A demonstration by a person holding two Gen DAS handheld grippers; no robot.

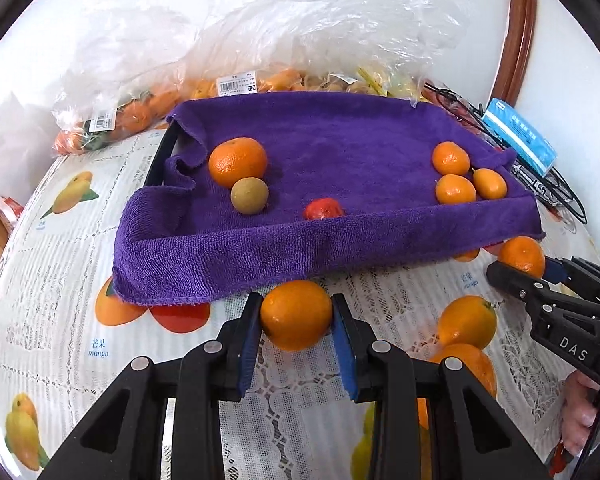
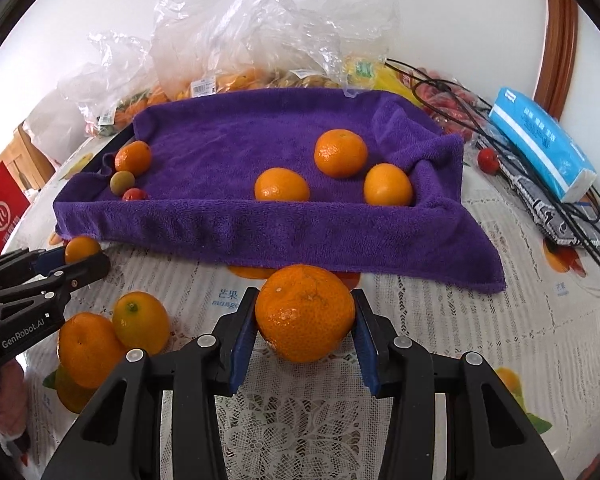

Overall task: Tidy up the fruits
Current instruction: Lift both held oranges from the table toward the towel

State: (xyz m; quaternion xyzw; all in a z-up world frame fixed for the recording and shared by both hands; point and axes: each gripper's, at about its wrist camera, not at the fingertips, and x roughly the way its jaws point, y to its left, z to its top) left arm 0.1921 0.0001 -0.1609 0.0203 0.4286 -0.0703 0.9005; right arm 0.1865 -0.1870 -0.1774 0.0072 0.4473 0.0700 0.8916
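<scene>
Two tongs (image 1: pixel 296 316) (image 2: pixel 304 322) gripping oranges (image 1: pixel 296 314) (image 2: pixel 305 324), towel edge (image 1: pixel 260 256) near

The left wrist view rides just behind the left gripper (image 1: pixel 296 316), looking forward and steeply down along its fingers, close over the fruit-print tablecloth (image 1: pixel 60 280). It faces the near edge of the purple towel-lined tray (image 1: pixel 340 152), with plastic fruit bags (image 1: pixel 260 40) beyond. The right wrist view sits likewise behind the right gripper (image 2: pixel 304 318), further right. Both share the tray, bags and blue tissue pack (image 2: pixel 540 140), and each catches the other gripper at its edge.
</scene>
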